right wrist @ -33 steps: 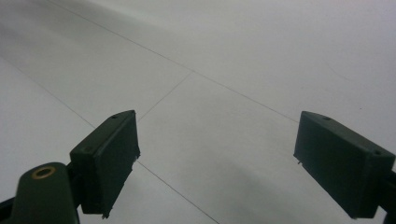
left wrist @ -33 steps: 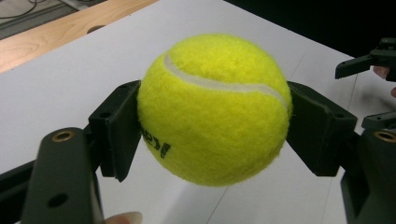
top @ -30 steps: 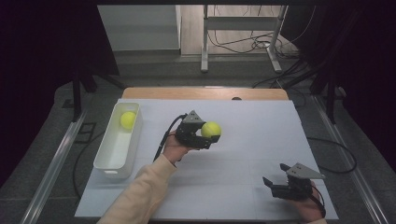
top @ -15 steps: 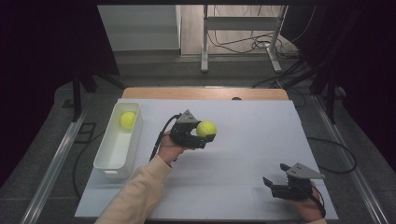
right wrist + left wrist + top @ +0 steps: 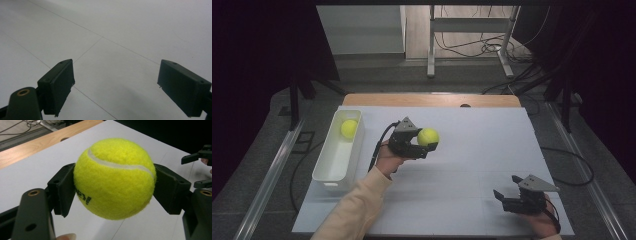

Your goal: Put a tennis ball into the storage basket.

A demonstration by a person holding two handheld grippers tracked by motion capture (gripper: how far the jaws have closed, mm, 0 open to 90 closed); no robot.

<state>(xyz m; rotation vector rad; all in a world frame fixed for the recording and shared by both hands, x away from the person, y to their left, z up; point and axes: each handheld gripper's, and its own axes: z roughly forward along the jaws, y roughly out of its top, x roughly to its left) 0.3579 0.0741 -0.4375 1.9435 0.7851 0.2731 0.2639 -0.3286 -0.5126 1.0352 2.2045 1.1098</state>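
Note:
A yellow tennis ball (image 5: 428,136) is held above the white table top (image 5: 477,145), left of its middle. My left gripper (image 5: 424,145) is shut on it, and the black pads (image 5: 63,188) press both sides of the ball (image 5: 115,177). A second yellow tennis ball (image 5: 348,128) lies at the far end of the white tray (image 5: 324,175). Near the table's front right corner my right gripper (image 5: 507,186) is open, with nothing but bare table between its jaws (image 5: 117,85).
The white tray runs along the table's left edge. A wooden strip (image 5: 432,100) borders the far edge. Cables and a metal stand (image 5: 432,45) lie on the floor beyond. In the left gripper view the other gripper (image 5: 200,170) shows at the right.
My left gripper has drifted slightly to the left, toward the tray, with the ball still in it. The right gripper has not moved.

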